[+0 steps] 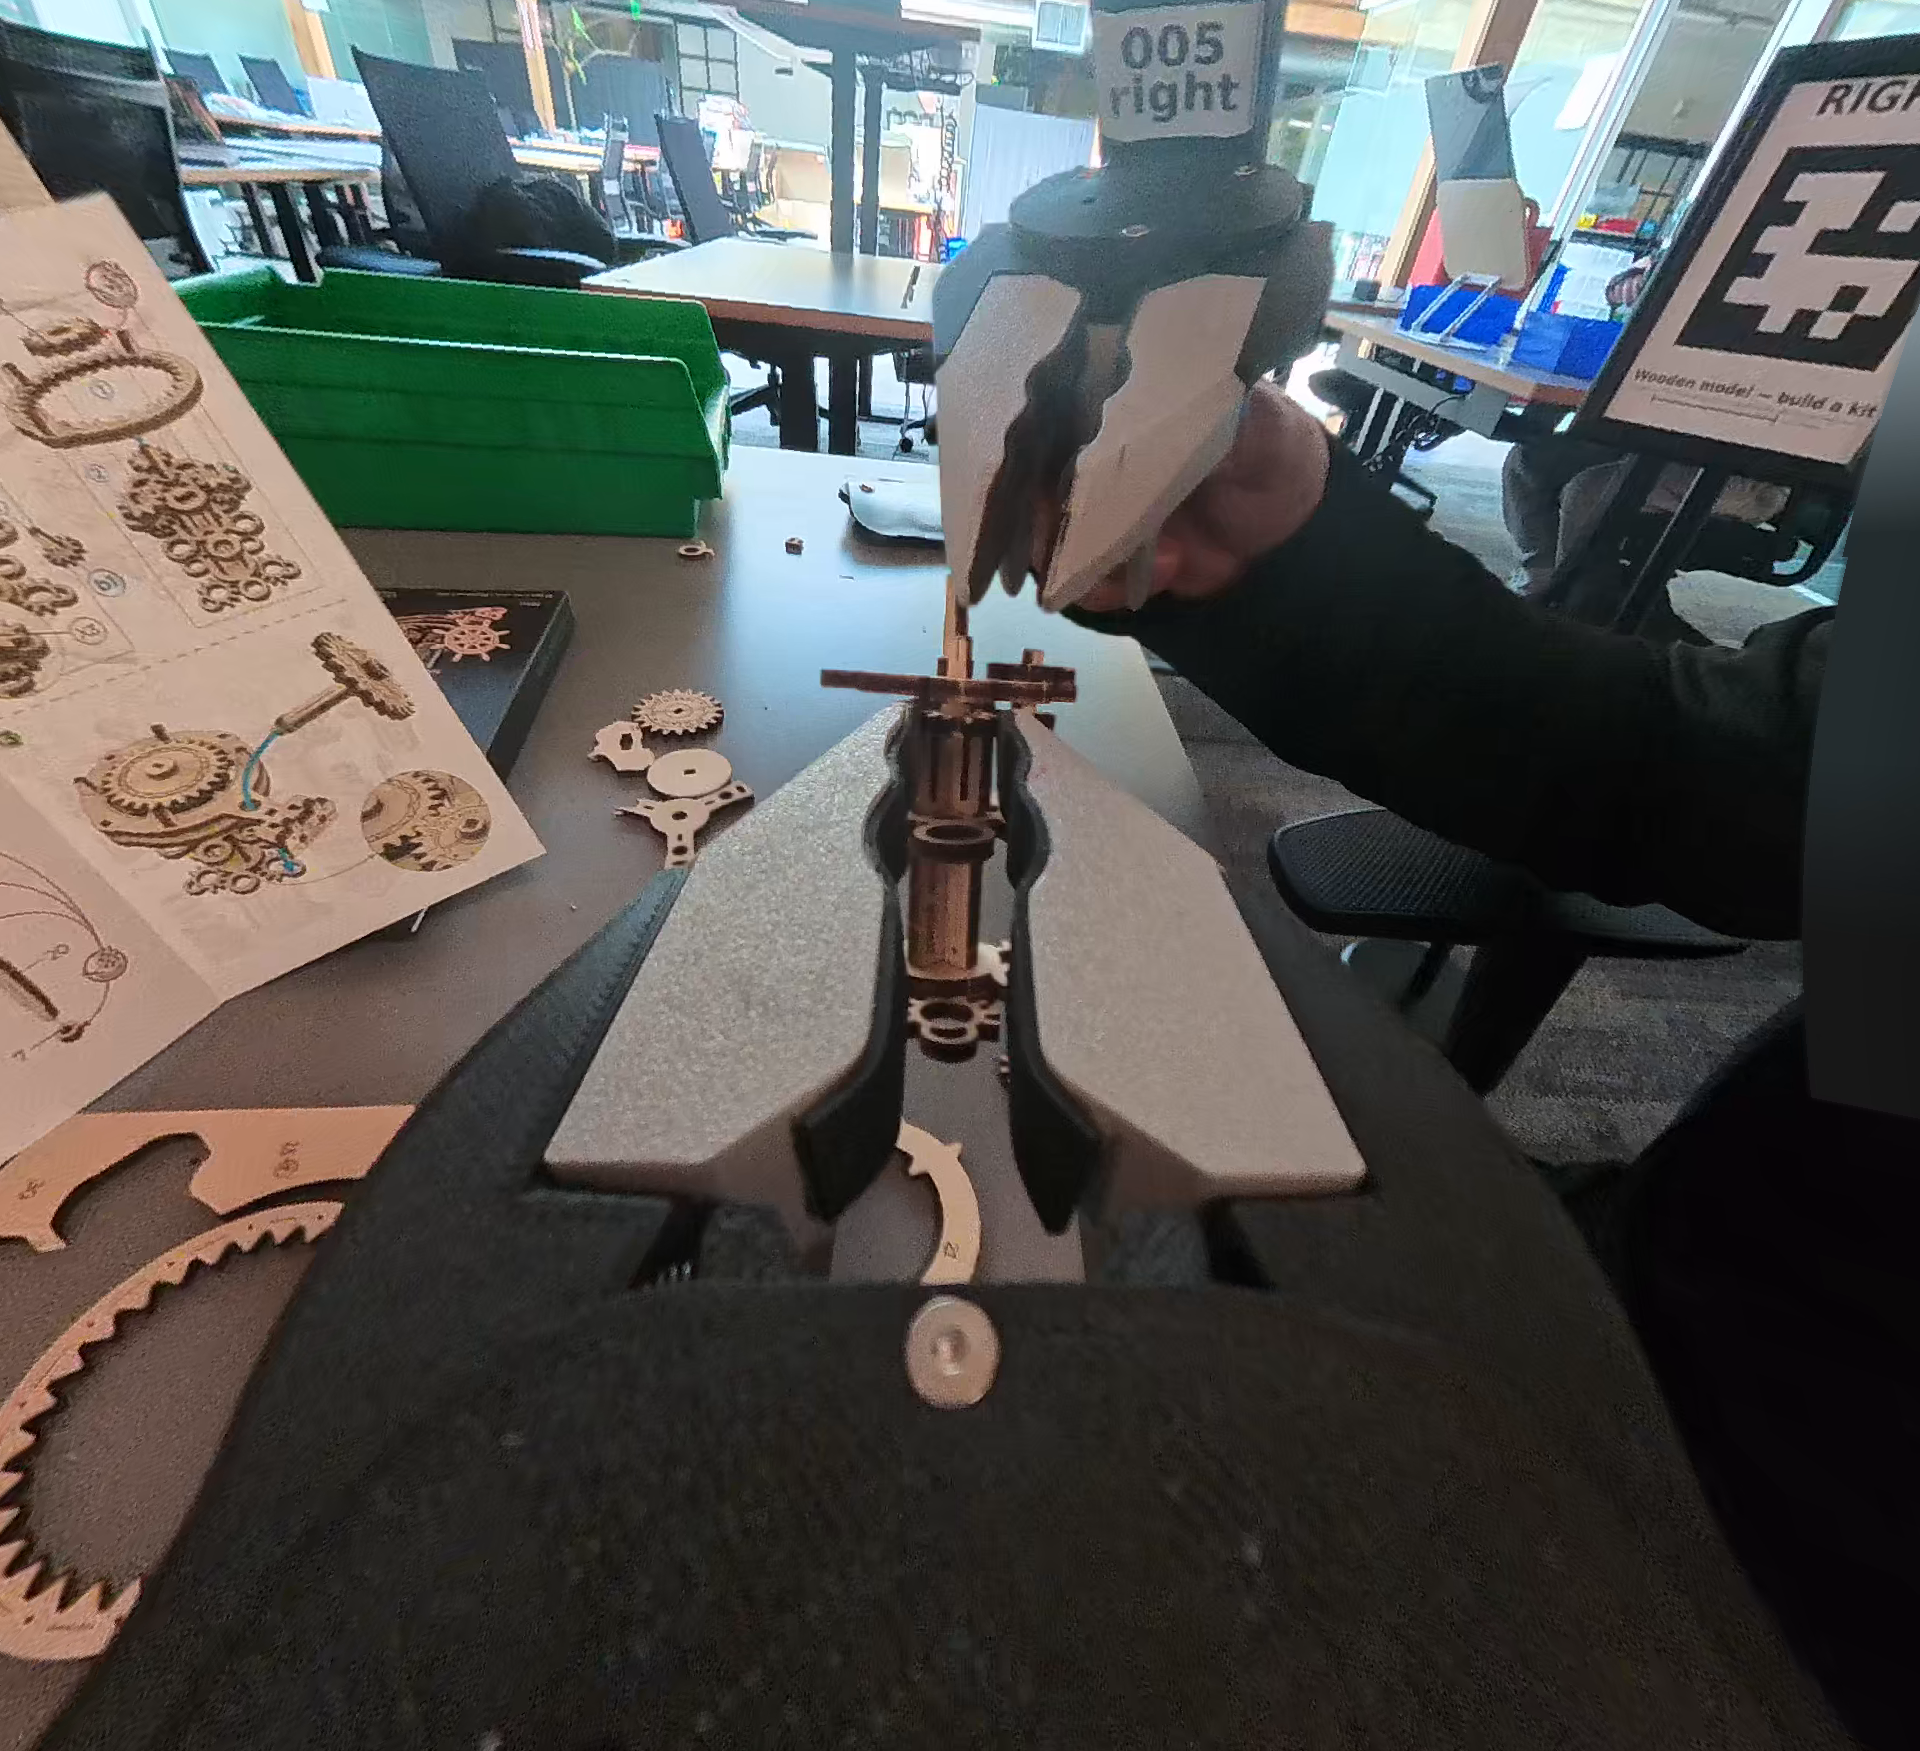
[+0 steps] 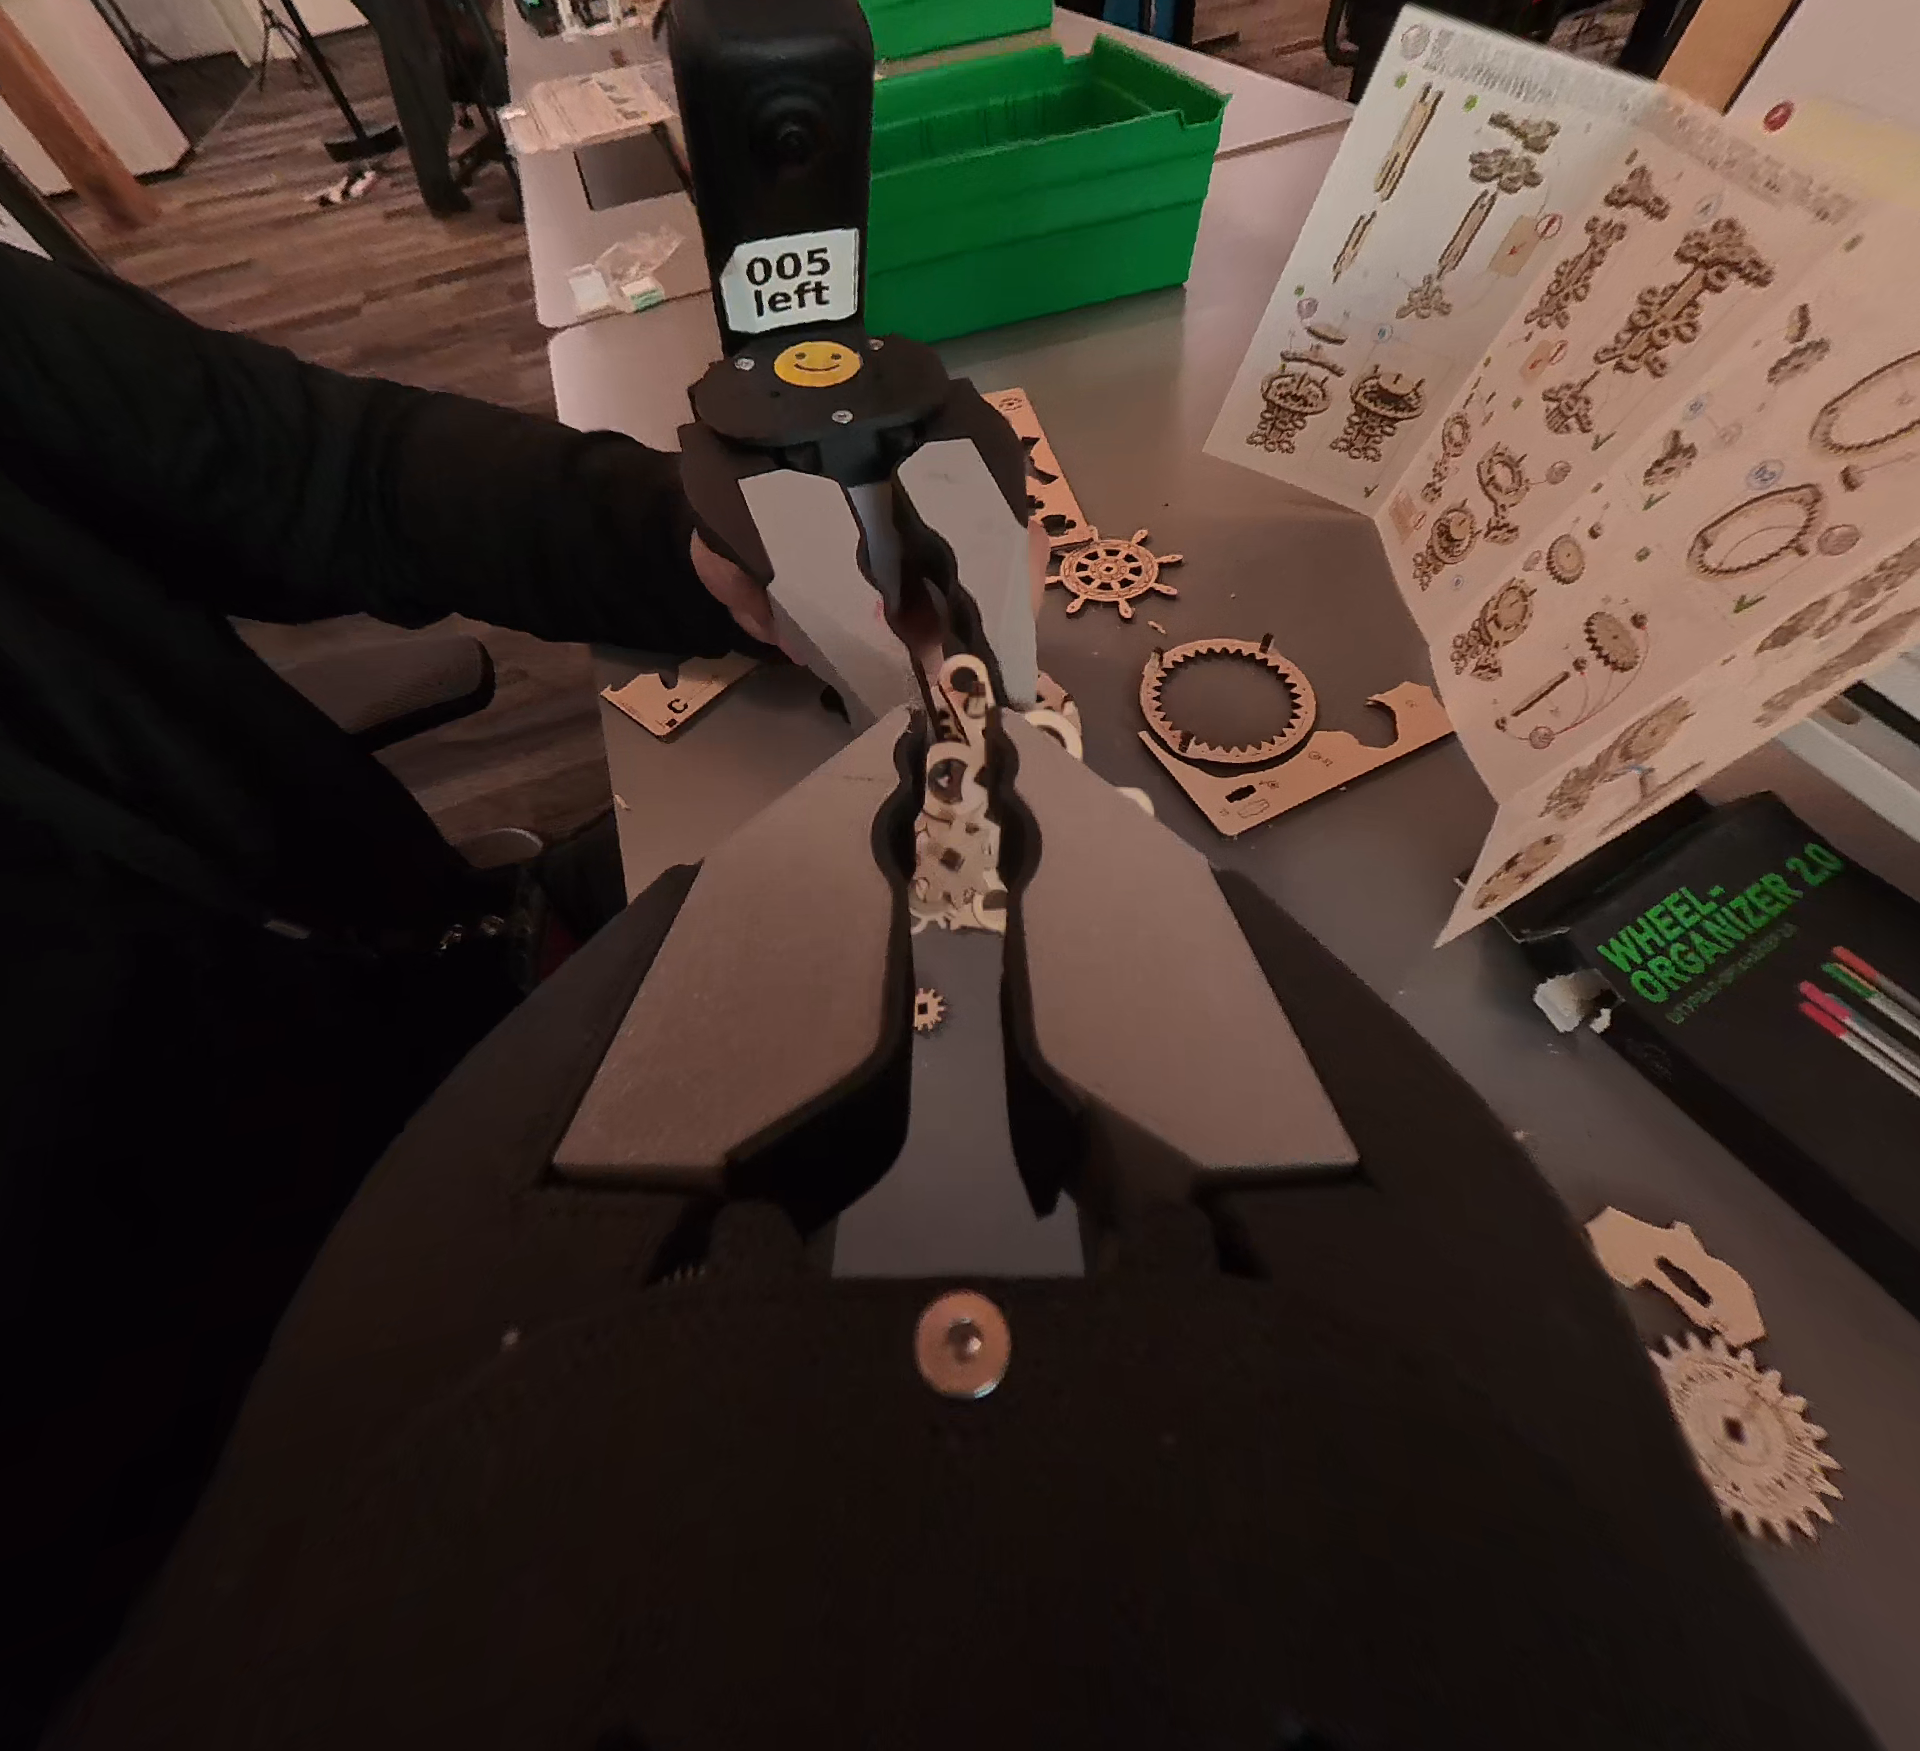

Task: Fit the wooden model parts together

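My left gripper (image 1: 956, 725) is shut on a wooden model assembly (image 1: 948, 870), a dark shaft with small gears and a cross-shaped plate (image 1: 951, 685) at its far end. My right gripper (image 1: 1008, 595) comes down from above, nearly closed, with a thin wooden peg (image 1: 956, 626) at its tips touching the top of the assembly. In the right wrist view, my right gripper (image 2: 954, 730) points at the left gripper (image 2: 940, 662). The pale gear assembly (image 2: 956, 771) shows in the narrow gap between its fingers. The peg itself is hidden there.
A folded instruction sheet (image 1: 208, 610) stands at the left, a green bin (image 1: 468, 392) behind it, a black box (image 2: 1766, 974) beside it. Loose gears (image 1: 675, 714), a ship wheel (image 2: 1112, 569) and a ring-gear panel (image 2: 1226, 704) lie on the grey table (image 2: 1299, 922). Table edge and chair (image 1: 1455, 880) are at the right. Only a small space, under 4 cm, lies between the two pairs of fingers.
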Motion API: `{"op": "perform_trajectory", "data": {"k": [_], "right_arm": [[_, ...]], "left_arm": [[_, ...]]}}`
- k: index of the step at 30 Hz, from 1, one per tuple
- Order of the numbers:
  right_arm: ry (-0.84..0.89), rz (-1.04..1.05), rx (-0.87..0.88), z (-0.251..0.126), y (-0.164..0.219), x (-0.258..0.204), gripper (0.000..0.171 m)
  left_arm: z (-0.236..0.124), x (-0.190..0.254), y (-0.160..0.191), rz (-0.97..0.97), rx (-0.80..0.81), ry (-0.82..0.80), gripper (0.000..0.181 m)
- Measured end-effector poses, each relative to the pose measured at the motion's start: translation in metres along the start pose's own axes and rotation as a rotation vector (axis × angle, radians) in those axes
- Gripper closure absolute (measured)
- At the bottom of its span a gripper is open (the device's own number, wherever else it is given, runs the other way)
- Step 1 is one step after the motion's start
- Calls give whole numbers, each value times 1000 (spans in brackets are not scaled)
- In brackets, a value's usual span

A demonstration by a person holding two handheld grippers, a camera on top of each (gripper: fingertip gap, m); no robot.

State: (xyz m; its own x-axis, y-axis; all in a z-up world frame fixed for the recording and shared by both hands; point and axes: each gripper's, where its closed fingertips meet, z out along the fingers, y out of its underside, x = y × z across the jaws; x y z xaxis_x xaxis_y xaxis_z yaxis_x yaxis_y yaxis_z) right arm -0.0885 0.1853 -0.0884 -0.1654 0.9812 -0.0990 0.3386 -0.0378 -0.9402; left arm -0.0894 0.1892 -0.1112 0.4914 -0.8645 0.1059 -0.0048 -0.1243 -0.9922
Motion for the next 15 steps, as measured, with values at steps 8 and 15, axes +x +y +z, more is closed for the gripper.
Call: {"op": "perform_trajectory", "data": {"k": [8, 15], "right_arm": [[66, 64, -129, -12, 47, -1, 153], [109, 40, -330, 19, 108, -18, 150]], "left_arm": [[-11, -7, -13, 23, 73, -19, 171], [-14, -10, -9, 53, 48, -31, 171]]}}
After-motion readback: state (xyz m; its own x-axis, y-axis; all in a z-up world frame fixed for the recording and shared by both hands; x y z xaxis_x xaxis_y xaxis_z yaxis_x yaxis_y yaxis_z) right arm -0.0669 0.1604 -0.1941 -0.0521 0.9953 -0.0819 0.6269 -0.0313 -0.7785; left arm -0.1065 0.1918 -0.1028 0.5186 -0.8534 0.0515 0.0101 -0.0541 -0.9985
